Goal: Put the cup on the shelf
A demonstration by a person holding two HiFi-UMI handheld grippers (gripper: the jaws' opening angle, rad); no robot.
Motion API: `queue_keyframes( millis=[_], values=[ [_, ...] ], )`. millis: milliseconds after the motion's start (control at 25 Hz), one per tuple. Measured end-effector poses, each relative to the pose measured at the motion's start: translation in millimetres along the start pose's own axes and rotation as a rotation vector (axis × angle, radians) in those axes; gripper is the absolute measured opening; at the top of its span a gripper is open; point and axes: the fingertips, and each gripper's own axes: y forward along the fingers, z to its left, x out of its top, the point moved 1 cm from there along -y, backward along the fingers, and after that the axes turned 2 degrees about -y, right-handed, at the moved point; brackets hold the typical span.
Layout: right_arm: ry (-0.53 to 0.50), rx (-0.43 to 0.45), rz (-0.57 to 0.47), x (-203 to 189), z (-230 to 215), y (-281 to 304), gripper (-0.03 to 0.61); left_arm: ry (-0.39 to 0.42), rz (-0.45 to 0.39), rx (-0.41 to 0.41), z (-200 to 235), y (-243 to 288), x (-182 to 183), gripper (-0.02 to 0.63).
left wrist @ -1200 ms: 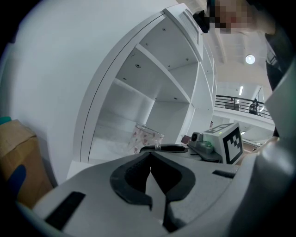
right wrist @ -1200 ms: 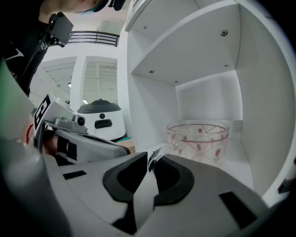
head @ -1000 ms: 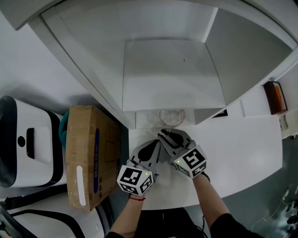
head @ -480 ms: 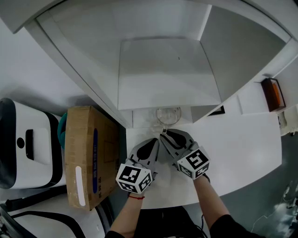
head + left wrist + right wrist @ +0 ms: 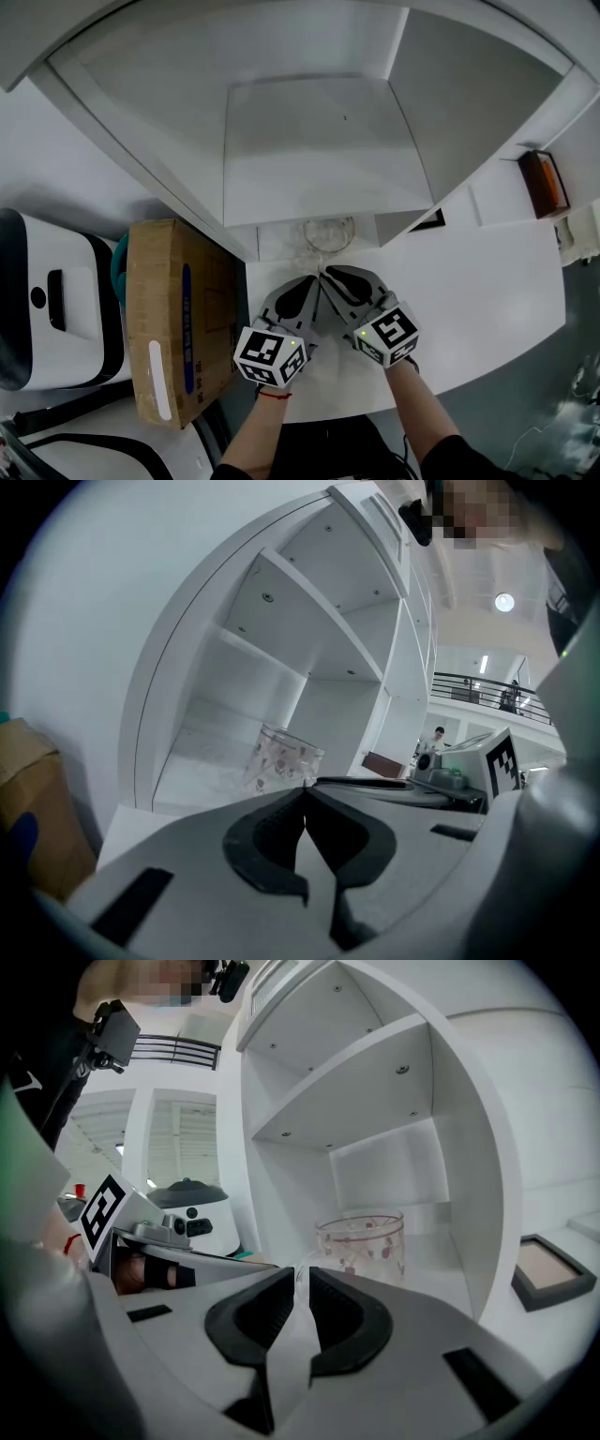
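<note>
A clear glass cup with small reddish patterns stands upright on the lowest level of the white curved-front shelf unit. In the head view it sits half tucked under the shelf board above it. It is at 12 o'clock from both grippers, just past their tips and not touching them.

The left gripper rests low over the white tabletop. Its jaws are closed, tips meeting, with nothing between them. In the left gripper view the cup shows just above and slightly left of the joined tips, at about 11 o'clock.

The right gripper lies just beside the left one, at its 3 o'clock, with both noses aimed at the shelf opening. Its jaws are drawn nearly together, leaving only a thin slit, and I can make out nothing held in it. In the right gripper view the cup stands beyond the tips at about 1 o'clock, on the shelf floor.

A brown cardboard box with a blue stripe lies at 9 o'clock from the grippers. A white rounded appliance with a black band sits further out the same way. A small dark-framed picture lies on the tabletop at 3 o'clock of the cup. An orange-brown box sits at 2 o'clock, well apart.
</note>
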Motion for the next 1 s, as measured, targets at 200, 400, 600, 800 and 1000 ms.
queue_keyframes(
  millis=[200,400,600,800,1000],
  values=[
    [-0.007,-0.005,-0.001,0.3,-1.6,0.8,0.046,0.006,0.004,0.001,3.5,5.2,1.4,0.009],
    [0.011,-0.021,0.004,0.7,-6.8,2.2,0.046,0.009,0.009,-0.001,4.4,9.8,2.9,0.009],
    [0.029,-0.034,0.008,2.3,-13.9,4.4,0.047,0.025,0.017,-0.004,4.8,16.1,6.7,0.009],
    [0.035,-0.044,0.009,4.3,-20.4,8.6,0.047,0.026,0.011,-0.004,7.9,22.3,12.0,0.009],
    [0.039,-0.045,0.010,6.1,-25.7,12.7,0.047,0.024,0.008,0.000,10.8,27.2,15.1,0.009]
  ],
)
